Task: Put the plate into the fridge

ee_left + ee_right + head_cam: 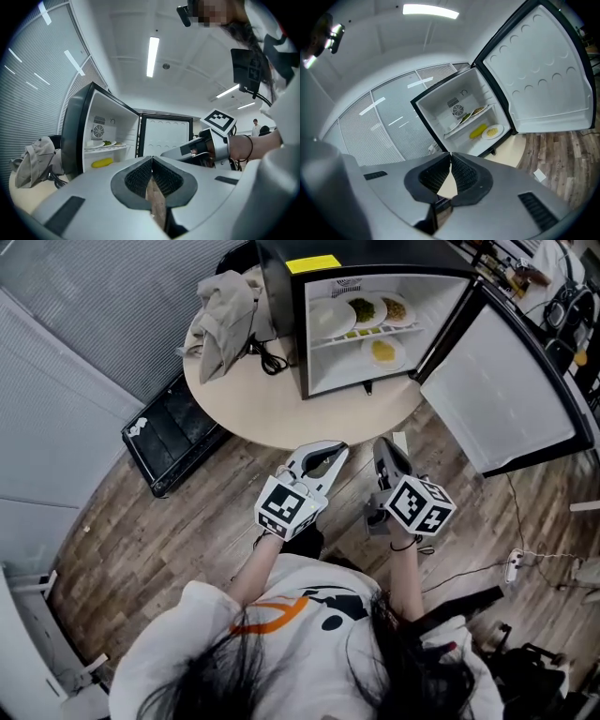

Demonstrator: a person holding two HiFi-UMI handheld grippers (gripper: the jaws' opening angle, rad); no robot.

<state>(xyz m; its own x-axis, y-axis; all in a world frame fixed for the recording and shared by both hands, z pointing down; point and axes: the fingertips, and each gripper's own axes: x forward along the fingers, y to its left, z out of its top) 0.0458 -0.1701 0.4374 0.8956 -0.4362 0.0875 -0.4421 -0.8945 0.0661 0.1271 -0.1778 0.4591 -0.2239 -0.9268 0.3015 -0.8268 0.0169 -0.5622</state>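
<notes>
**Head view.** A small fridge (279, 306) stands on a round tabletop (272, 407) with its door (506, 395) swung fully open to the right. The plate (382, 352), round and carrying yellow food, lies flat and face up on the fridge floor, under the shelf. Being round, it shows no long axis. Three more shelf plates (363, 310) sit side by side on the shelf. A crumpled cloth (223, 315) lies on the tabletop left of the fridge. The left gripper (330, 454) and right gripper (382, 448) are held side by side off the near edge of the tabletop, well apart from the fridge, and both point toward it.

**Left gripper view.** The fingers (140, 176) of the left gripper (152, 159) meet at the tips with nothing between them. The right gripper (180, 151) shows at its right.

**Right gripper view.** The right gripper (450, 154) has its fingers (464, 173) closed tip to tip and empty. The plate (492, 132) rests inside at the fridge's lower level. Just beside it lies a yellow oblong item (477, 131), its long axis slanting in this view.
</notes>
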